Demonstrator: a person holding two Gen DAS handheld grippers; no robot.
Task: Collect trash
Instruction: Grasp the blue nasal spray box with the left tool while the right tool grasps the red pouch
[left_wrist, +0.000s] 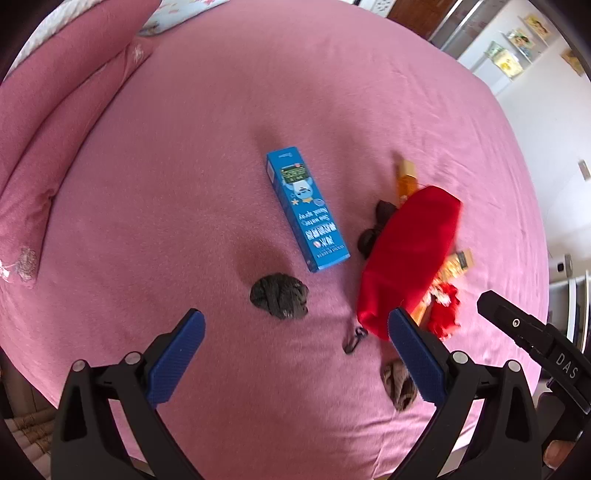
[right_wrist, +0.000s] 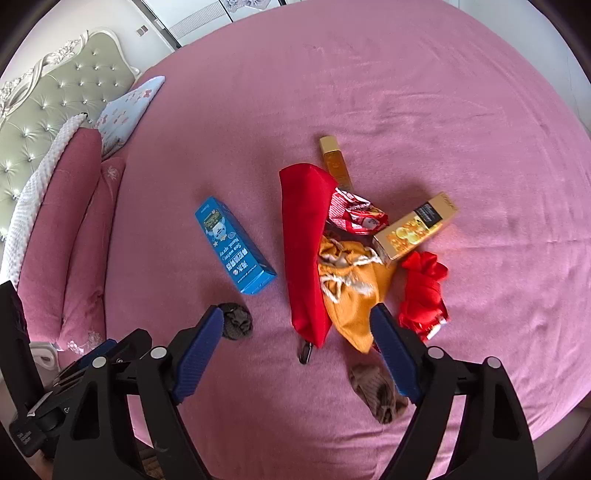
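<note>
Litter lies mid-bed on a pink sheet (left_wrist: 184, 184): a blue nasal-spray box (left_wrist: 306, 210) (right_wrist: 234, 247), a red zip pouch (left_wrist: 402, 258) (right_wrist: 304, 240), a gold box (right_wrist: 413, 229), an amber bottle (right_wrist: 334, 158), a red-and-white wrapper (right_wrist: 356, 214), an orange drawstring bag (right_wrist: 351, 291) and crumpled red plastic (right_wrist: 423, 291). A dark sock wad (left_wrist: 279, 295) (right_wrist: 236, 320) lies just ahead of my left gripper (left_wrist: 296, 317), which is open and holds nothing. My right gripper (right_wrist: 297, 310) hangs open over the near end of the pouch and bag, with no pad touching. A brown sock (left_wrist: 399, 384) (right_wrist: 376, 391) lies nearest.
Pink pillows (right_wrist: 74, 221) and a pale floral pillow (right_wrist: 125, 107) line the left side below a tufted headboard (right_wrist: 55, 103). The bed's near edge runs under both grippers. Two dark round items (left_wrist: 380, 221) sit beside the pouch. The right gripper's finger (left_wrist: 517, 325) shows at the left view's right edge.
</note>
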